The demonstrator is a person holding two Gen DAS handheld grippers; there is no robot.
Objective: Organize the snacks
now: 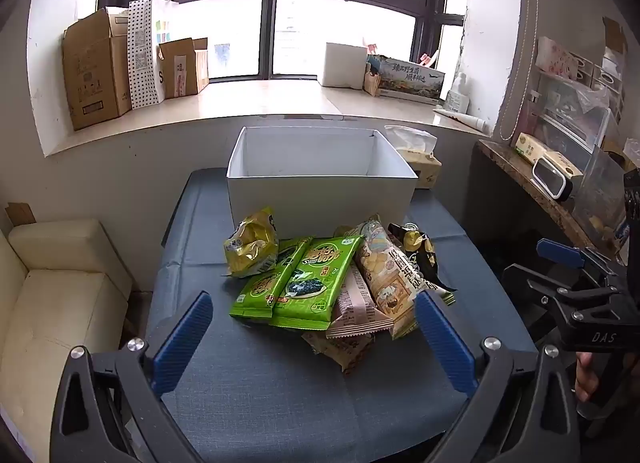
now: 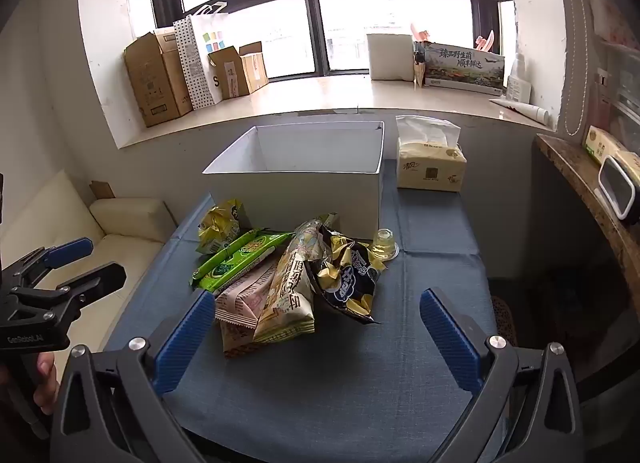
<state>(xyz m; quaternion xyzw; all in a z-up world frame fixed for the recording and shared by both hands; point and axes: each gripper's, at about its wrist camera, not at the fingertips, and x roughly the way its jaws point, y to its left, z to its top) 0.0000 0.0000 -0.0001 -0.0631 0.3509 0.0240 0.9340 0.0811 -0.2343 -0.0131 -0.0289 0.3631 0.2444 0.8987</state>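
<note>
Snacks lie heaped on the blue-clothed counter point(image 1: 280, 383), just in front of the empty white box point(image 1: 320, 187). Both tools hang spread wide, holding nothing: the left tool point(image 1: 314, 333) faces the green seaweed packets point(image 1: 316, 283), the right tool point(image 2: 316, 333) the dark chip bag point(image 2: 348, 275). Long packets run toward the box. Crinkly, glossy wrappers, overlapping loosely.

Two green seaweed packets point(image 1: 276, 283), one yellow bag point(image 1: 251, 249), one black-and-yellow bag point(image 2: 347, 277), one jelly cup point(image 2: 385, 245), perhaps three pale packets point(image 2: 286, 295), one white box point(image 1: 320, 179).
</note>
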